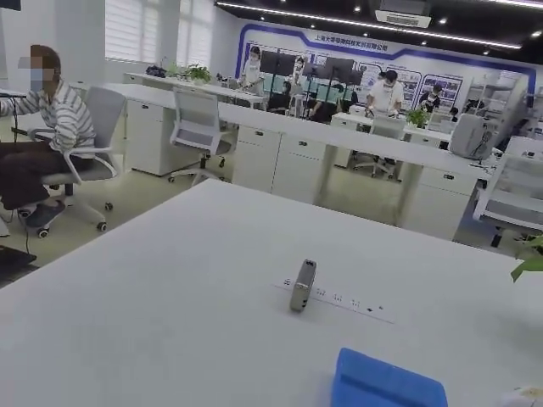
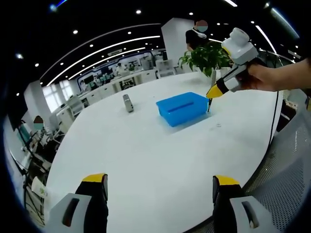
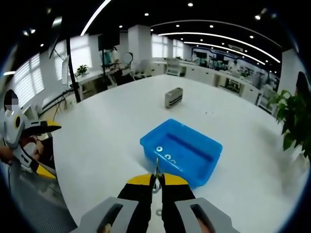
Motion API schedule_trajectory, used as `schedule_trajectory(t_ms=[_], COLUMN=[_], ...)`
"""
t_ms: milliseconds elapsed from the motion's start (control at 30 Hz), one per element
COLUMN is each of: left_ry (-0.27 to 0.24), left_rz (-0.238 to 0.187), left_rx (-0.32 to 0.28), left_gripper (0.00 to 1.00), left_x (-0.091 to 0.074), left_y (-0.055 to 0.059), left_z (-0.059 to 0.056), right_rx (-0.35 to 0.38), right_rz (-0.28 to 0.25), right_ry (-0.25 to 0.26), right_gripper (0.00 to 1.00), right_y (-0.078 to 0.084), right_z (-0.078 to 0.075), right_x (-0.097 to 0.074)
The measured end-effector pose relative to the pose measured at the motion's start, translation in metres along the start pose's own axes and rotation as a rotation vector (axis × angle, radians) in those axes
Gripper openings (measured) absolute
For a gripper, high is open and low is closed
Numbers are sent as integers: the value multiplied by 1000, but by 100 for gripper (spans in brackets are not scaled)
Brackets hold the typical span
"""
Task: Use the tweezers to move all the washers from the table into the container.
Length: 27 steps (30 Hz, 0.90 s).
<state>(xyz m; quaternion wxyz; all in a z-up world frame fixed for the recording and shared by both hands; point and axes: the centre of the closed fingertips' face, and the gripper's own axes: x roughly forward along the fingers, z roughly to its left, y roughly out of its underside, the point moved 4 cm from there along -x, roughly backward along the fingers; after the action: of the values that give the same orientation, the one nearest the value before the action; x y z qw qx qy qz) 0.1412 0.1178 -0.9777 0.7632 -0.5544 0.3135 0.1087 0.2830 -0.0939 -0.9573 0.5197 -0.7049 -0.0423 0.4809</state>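
My right gripper (image 3: pixel 156 181) is shut on thin metal tweezers (image 3: pixel 156 167), whose tips hang just above the near rim of the blue container (image 3: pixel 194 174). Washers (image 3: pixel 163 152) lie inside it. In the left gripper view the right gripper (image 2: pixel 216 90) holds the tweezers (image 2: pixel 209 104) beside the container (image 2: pixel 180 118), and one washer (image 2: pixel 218 125) lies on the white table close by. My left gripper (image 2: pixel 159 193) stands open and empty near the table edge, well back from the container. In the right gripper view the left gripper (image 3: pixel 45 148) is far to the left. The head view catches the container (image 1: pixel 386 383) at its bottom edge.
A small metal block (image 1: pixel 302 285) stands upright on the white table (image 1: pixel 170 322) beyond the container. A potted plant (image 2: pixel 206 56) sits at the table's far side. Desks, chairs and people fill the office behind.
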Motion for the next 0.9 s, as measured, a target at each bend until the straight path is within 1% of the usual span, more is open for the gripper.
schedule_trajectory(t_ms=[267, 367, 900], left_ry=[0, -3, 3], left_rz=[1, -1, 9], left_rx=[-5, -8, -6], left_gripper=[91, 91, 91], left_x=[0, 0, 1], left_y=[0, 0, 1], left_z=[0, 1, 1], right_rx=[-1, -12, -21], right_rz=[-17, -19, -39], right_ry=[9, 13, 33], right_gripper=[2, 2, 2], right_y=[-11, -14, -33], right_z=[-7, -8, -21], right_x=[0, 1, 13])
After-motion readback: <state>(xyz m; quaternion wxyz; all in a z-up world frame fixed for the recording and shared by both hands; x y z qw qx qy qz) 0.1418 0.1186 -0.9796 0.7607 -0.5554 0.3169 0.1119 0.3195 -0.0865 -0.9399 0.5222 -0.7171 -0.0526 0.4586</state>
